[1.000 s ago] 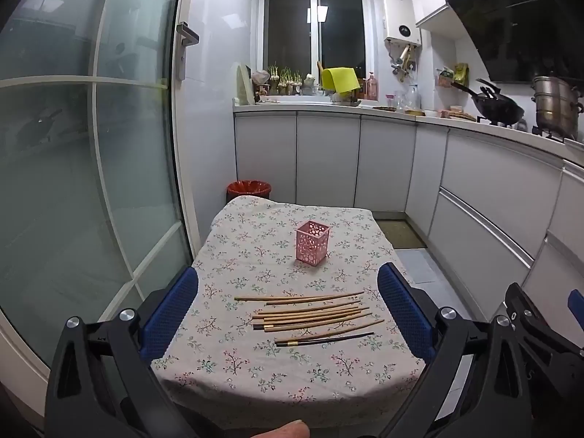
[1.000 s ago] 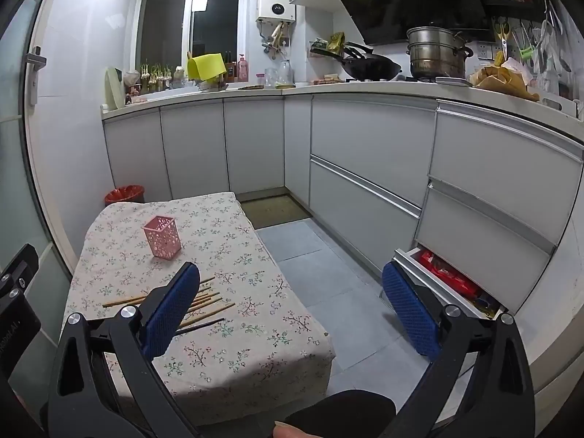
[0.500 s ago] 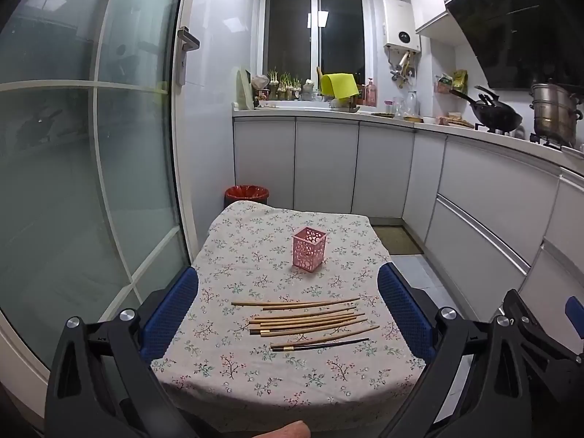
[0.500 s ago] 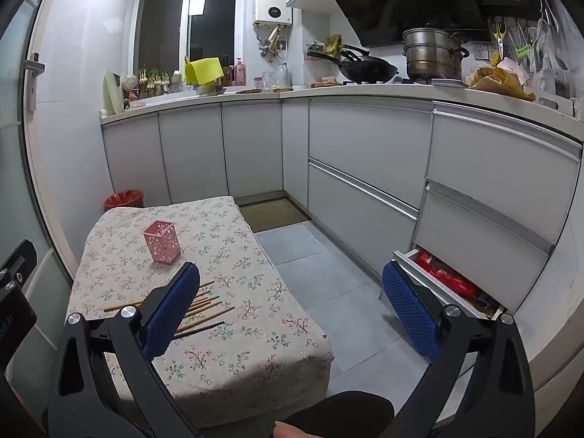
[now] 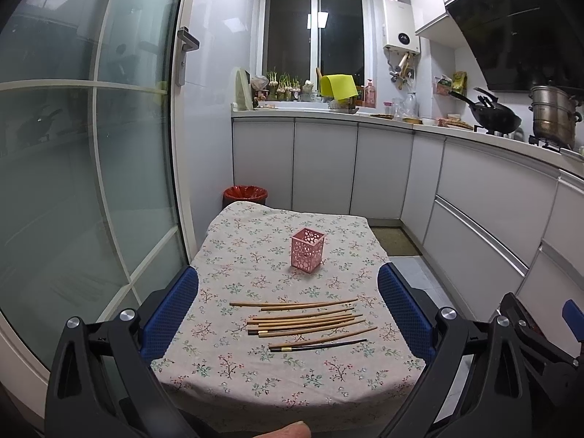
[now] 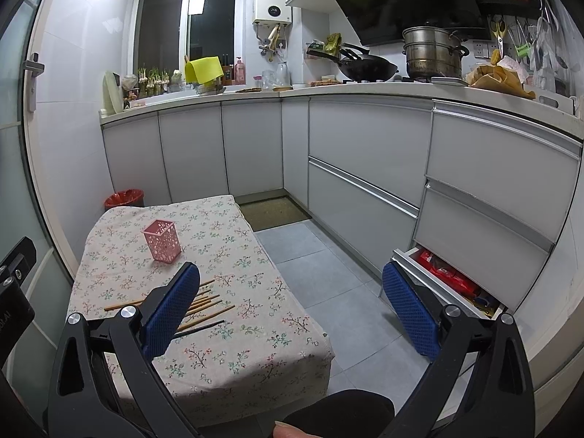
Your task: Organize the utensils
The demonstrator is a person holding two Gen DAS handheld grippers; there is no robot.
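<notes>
1. Now we hold both tongs well back from the surface (image 5: 255,383): the left tongs (image 5: 288,314) gape wide and empty over the chopsticks (image 5: 306,323), and the right tongs (image 6: 292,310) gape just as wide and empty, aimed off toward the floor beside the cloth.
2. The chopsticks lie flat in a loose row near the front of the surface, side by side and partly touching, with one dark chopstick (image 5: 321,345) nearest us.
3. The holder (image 5: 307,245) stands upright behind them, well apart and empty.
4. We judge the sticks light, stiff and thin, likely to roll or slip on the cloth.
5. We would pinch one near its middle, across its length, so it does not swing.
6. The holder looks light and could tip when a stick drops in.
</notes>
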